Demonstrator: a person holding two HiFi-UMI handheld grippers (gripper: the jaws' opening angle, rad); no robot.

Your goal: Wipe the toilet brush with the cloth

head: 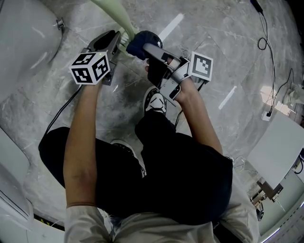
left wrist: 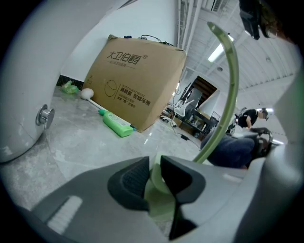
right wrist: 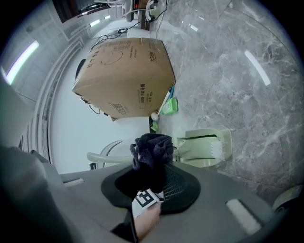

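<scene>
The cardboard box (left wrist: 135,83) in the upper middle of the left gripper view carries large printed characters, 大卫伯爵, above a round outline drawing. The smaller lines beside that are too fine to read with certainty. The same box (right wrist: 124,78) fills the upper middle of the right gripper view, where its print is too small to make out. A green bottle (left wrist: 116,126) lies on the marble floor (left wrist: 80,142) just below the box, with no legible label.

The left gripper (left wrist: 154,178) has its jaws pinched tight on the pale green toilet brush (left wrist: 230,90). The slim handle arcs from the jaws to the top of that frame. In the right gripper view the brush (right wrist: 204,147) lies across the frame, its flat, white-bristled head at the right and its handle running left. In the head view the handle (head: 114,13) slants from the top edge down to the left gripper (head: 118,45).

The right gripper (right wrist: 153,179) is clamped on the bunched dark blue cloth (right wrist: 151,147), which touches the brush handle. In the head view the cloth (head: 140,42) sits at upper centre, between the two grippers, at the right gripper (head: 152,52) tip.
</scene>
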